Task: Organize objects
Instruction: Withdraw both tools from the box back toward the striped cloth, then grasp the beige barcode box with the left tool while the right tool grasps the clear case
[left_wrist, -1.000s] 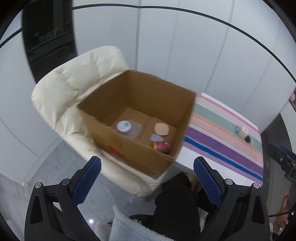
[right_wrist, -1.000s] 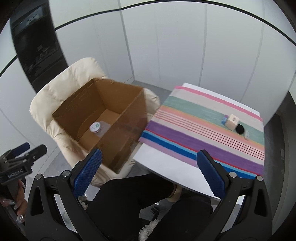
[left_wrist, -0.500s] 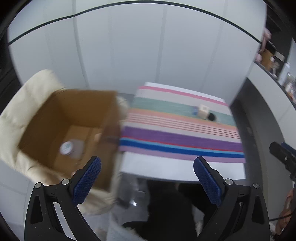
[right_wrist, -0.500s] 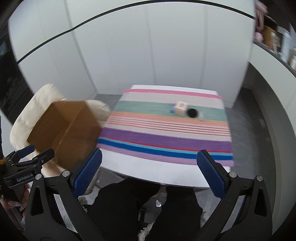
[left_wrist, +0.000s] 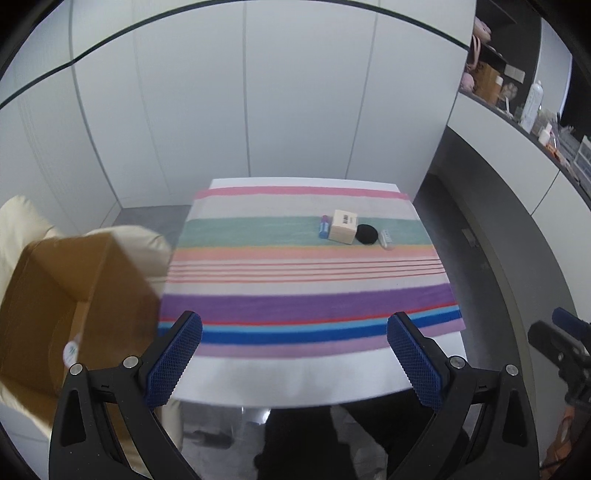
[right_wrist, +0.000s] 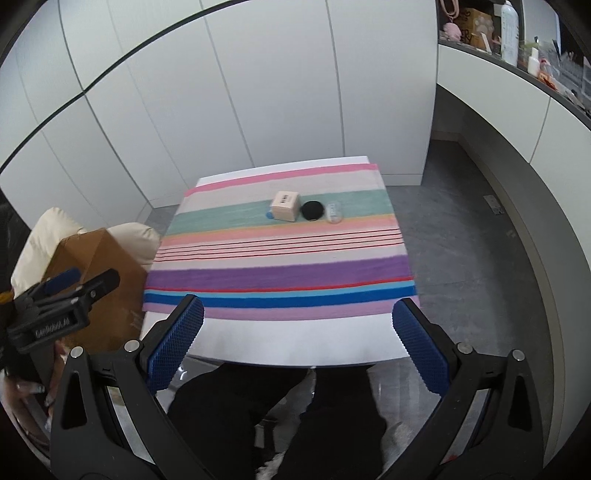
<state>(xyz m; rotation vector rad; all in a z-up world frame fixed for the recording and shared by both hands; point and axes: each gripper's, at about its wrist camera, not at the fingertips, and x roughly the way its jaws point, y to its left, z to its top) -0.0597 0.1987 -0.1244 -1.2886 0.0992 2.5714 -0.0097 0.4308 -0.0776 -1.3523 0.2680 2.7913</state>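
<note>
A striped cloth covers the table (left_wrist: 306, 384) (right_wrist: 288, 339). On its far green stripe lie a beige cube box (left_wrist: 343, 226) (right_wrist: 284, 205), a black round disc (left_wrist: 366, 234) (right_wrist: 312, 211), a small blue tube (left_wrist: 324, 226) and a clear flat item (left_wrist: 386, 239) (right_wrist: 334, 213). An open cardboard box (left_wrist: 74, 295) (right_wrist: 99, 273) sits on a cream armchair at the left, with a white-lidded jar (left_wrist: 70, 352) inside. My left gripper (left_wrist: 293, 354) is open and empty above the table's near edge. My right gripper (right_wrist: 295, 347) is open and empty there too.
The cream armchair (left_wrist: 22, 229) (right_wrist: 48, 229) stands left of the table. White wall panels lie behind. A curved counter (left_wrist: 517, 147) with bottles and clutter runs along the right. Grey floor (right_wrist: 461, 221) lies to the right of the table. A person's dark legs are below the grippers.
Both grippers have swung right, from facing the cardboard box to facing the striped table. Both stay open and empty.
</note>
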